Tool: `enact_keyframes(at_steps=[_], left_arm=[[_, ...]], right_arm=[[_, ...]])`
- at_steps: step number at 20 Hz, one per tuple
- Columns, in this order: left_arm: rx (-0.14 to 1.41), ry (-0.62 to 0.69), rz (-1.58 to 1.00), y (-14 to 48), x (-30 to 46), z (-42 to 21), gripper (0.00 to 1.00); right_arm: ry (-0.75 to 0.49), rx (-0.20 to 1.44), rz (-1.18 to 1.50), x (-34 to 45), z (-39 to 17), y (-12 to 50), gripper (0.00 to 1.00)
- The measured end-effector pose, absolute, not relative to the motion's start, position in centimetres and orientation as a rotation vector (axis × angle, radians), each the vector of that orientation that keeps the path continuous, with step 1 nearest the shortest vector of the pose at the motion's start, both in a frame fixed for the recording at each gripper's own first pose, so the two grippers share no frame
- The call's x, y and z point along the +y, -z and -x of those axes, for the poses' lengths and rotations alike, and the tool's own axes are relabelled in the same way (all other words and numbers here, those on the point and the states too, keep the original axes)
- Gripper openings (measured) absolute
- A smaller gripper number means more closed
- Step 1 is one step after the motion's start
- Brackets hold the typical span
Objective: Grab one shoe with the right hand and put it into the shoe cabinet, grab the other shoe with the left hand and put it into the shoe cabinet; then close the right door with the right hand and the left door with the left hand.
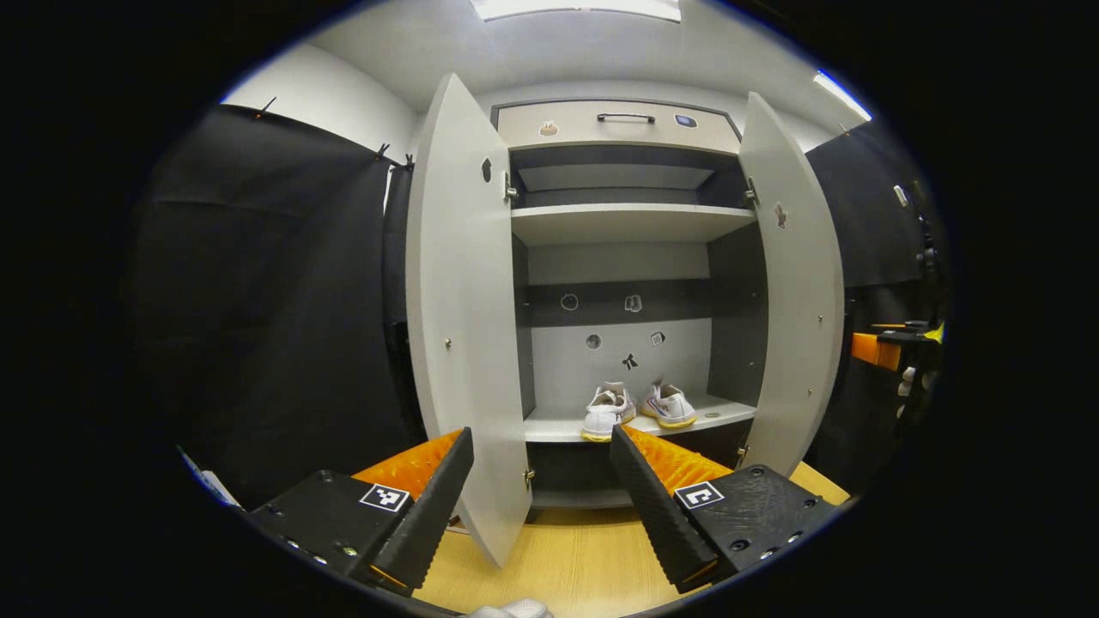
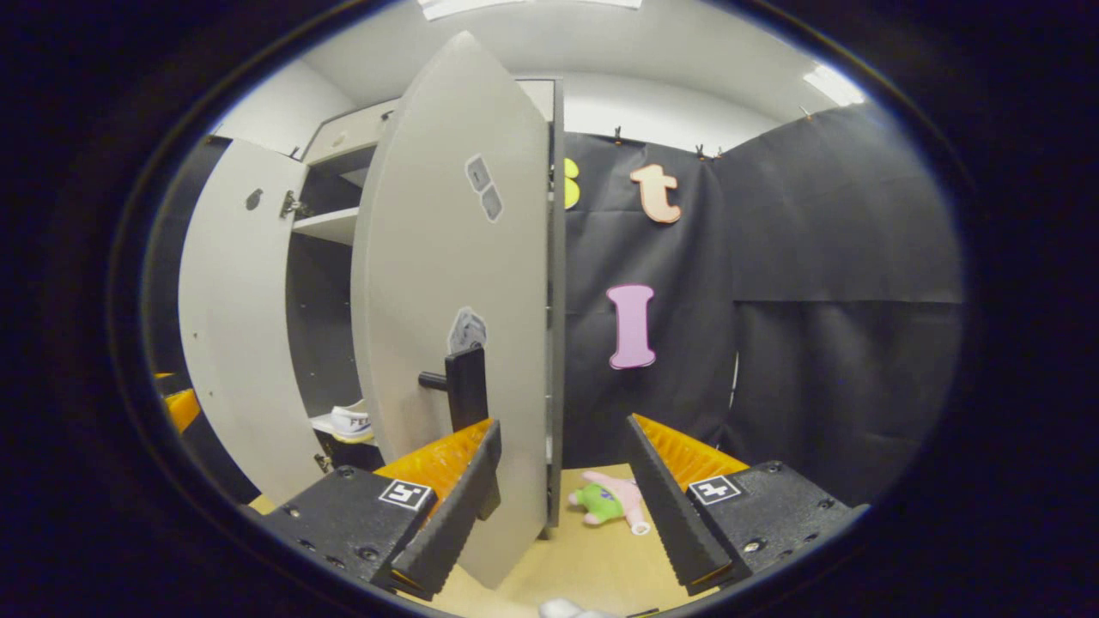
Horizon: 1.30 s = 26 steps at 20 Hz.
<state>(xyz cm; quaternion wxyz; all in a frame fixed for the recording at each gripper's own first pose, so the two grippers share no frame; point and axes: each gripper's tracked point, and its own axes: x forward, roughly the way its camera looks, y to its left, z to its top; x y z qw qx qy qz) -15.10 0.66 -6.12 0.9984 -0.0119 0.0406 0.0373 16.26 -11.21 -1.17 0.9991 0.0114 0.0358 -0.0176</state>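
Both shoes in, right door next

My right gripper (image 2: 558,506) is wide open and empty, its fingers straddling the free edge of the right door (image 2: 446,283), handle (image 2: 464,386) just ahead; I judge it the nearer tool. My left gripper (image 1: 541,506), open and empty too, faces the shoes (image 1: 637,408) on the cabinet's lower shelf (image 1: 549,427), left door (image 1: 459,309) just beside it.

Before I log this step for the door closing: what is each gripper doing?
Left gripper: open, holding nothing, facing the open cabinet.
Right gripper: open, holding nothing, its fingers either side of the right door edge.
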Motion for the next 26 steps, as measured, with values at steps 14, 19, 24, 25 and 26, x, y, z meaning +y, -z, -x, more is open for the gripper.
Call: enact_keyframes(at_steps=[14,19,24,25,26], left_arm=[[0.095,-0.148,0.031,6.6,6.8,15.8,0.96],[0.079,-0.226,0.026,6.5,12.5,15.2,0.96],[0.086,-0.307,0.008,7.6,18.8,13.1,0.96],[0.079,-0.306,0.005,7.8,19.6,12.3,0.96],[0.079,-0.302,0.007,8.2,20.1,11.5,0.96]], right_arm=[[-0.056,0.059,-0.059,-4.0,-15.3,0.1,1.00],[-0.060,0.097,-0.062,-2.2,-12.7,1.8,1.00],[-0.071,0.168,-0.064,0.5,-9.5,5.0,1.00],[-0.075,0.182,-0.063,1.1,-8.8,5.6,1.00],[-0.072,0.193,-0.063,1.4,-8.3,6.0,1.00]])
